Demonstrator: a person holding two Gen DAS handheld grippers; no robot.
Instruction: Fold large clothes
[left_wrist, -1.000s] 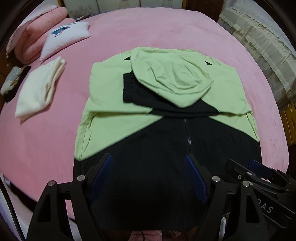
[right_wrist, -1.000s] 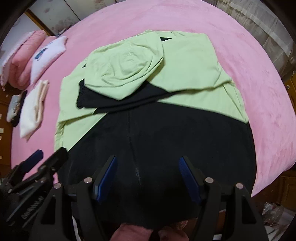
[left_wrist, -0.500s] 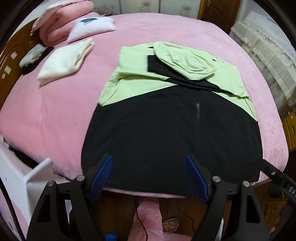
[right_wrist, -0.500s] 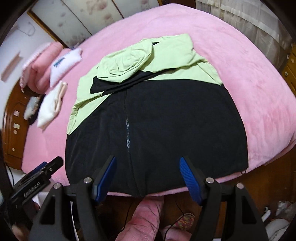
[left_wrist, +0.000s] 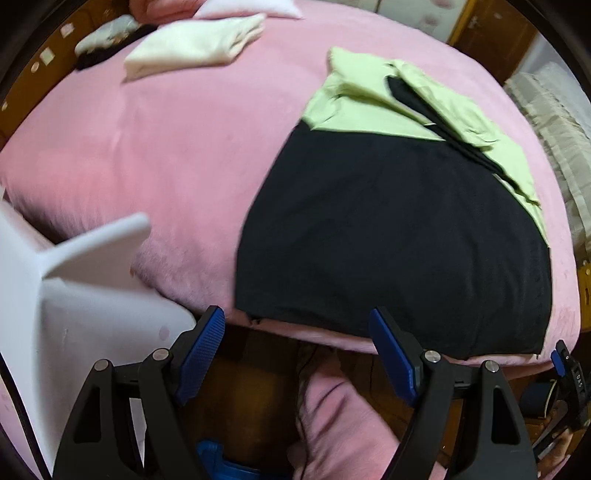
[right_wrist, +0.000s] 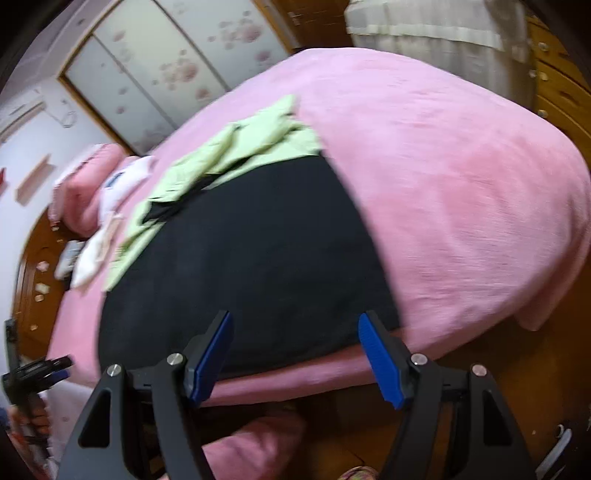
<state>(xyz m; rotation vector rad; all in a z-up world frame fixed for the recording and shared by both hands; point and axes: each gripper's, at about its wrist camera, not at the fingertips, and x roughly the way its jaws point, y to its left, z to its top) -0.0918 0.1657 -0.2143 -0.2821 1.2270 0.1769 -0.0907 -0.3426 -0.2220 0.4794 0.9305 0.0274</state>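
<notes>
- Hoodie (left_wrist: 388, 229): black body, lime-green top and hood; laid flat on the pink bed (left_wrist: 155, 155), sleeves folded in over the chest, hem lying along the near bed edge.
- Long axis: run from the hem at the near edge away to the hood at the far end.
- Left gripper (left_wrist: 295, 354): jaws spread wide, nothing between them; placed just short of the hem's left corner, off the bed edge.
- Right gripper (right_wrist: 295, 358): jaws spread wide, empty; placed before the hem near its right corner.
- Key relation: hem judged the nearest part to both tools, each corner faced by its own gripper, neither clearly closer; no contact is seen.
- Next move, as judged: both hem corners to be pinched and carried up toward the hood.
- Folded cream cloth (left_wrist: 195, 44): set well apart at the far left.
</notes>
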